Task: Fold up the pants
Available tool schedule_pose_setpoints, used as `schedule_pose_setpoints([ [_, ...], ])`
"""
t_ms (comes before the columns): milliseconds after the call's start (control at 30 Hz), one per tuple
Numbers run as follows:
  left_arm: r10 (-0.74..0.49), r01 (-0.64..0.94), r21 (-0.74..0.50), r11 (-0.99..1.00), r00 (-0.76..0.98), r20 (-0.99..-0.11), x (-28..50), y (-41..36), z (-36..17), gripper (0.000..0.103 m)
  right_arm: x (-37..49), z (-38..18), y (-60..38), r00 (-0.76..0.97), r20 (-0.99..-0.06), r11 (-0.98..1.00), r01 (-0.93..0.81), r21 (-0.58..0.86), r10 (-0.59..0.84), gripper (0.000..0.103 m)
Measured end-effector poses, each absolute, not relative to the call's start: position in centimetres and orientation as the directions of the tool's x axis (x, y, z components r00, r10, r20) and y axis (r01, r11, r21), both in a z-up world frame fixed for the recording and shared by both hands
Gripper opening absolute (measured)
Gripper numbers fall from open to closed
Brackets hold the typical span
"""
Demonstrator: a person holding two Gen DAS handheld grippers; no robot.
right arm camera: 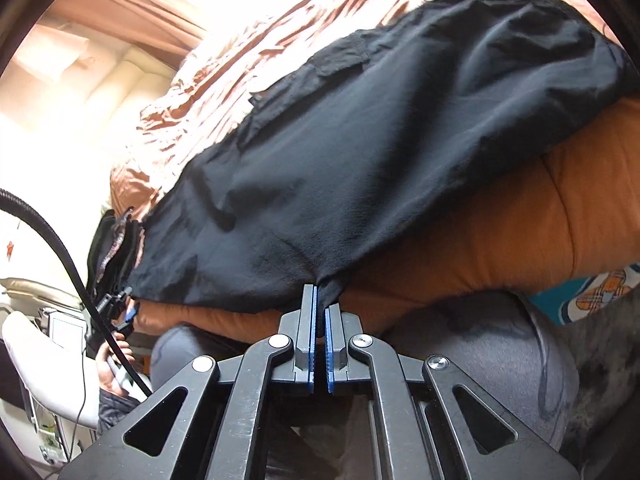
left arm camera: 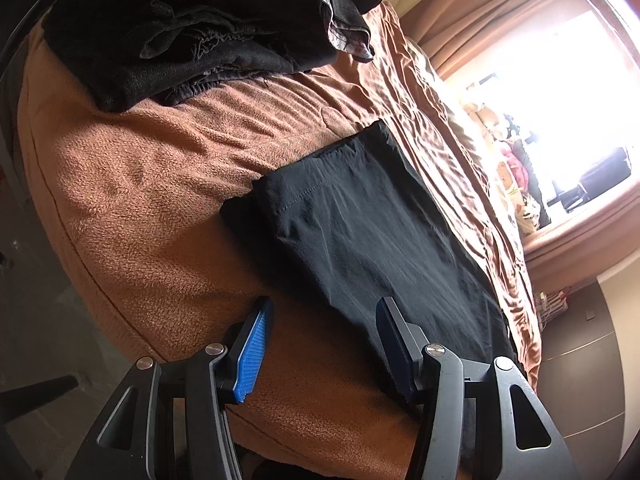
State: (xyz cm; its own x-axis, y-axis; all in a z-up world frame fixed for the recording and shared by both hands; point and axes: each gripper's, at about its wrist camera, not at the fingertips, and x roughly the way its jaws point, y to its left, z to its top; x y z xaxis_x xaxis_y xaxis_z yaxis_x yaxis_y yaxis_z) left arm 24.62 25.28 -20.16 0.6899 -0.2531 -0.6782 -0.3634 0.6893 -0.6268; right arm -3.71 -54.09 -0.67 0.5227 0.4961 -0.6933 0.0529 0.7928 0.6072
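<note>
Orange blanket (left arm camera: 140,208) bears pants (left arm camera: 360,220), right claw (right arm camera: 321,308) pinching; left claw (left arm camera: 324,320) wide, empty.

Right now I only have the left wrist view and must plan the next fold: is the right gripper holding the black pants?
Observer: Yes, the right gripper is shut on a corner of the black pants at the near bed edge.
Operator: Does that corner hang free?
Observer: No, it is pulled taut over the orange fleece blanket.
Operator: My left gripper is open. Anything near the right one?
Observer: A grey-clad knee just below it.
</note>
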Motion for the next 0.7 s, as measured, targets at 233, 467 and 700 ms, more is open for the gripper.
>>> schedule_pose_setpoints([
  [233,-0.250,-0.373,-0.659,0.654,0.715,-0.653,24.5,26.2,-20.4,0.056,-4.1,0.5,-53.9,0.535,-0.682,0.798,0.024,0.602,0.499,0.004],
  [467,-0.240,-0.389,-0.682,0.619,0.734,-0.636,25.0,26.9,-20.6,0.056,-5.8,2.2,-54.0,0.563,-0.666,0.816,-0.026,0.578,0.490,0.004],
  [700,-0.238,-0.397,-0.707,0.585,0.749,-0.618,25.8,26.4,-20.5,0.053,-7.1,3.1,-54.2,0.593,-0.635,0.814,-0.060,0.578,0.495,0.004],
])
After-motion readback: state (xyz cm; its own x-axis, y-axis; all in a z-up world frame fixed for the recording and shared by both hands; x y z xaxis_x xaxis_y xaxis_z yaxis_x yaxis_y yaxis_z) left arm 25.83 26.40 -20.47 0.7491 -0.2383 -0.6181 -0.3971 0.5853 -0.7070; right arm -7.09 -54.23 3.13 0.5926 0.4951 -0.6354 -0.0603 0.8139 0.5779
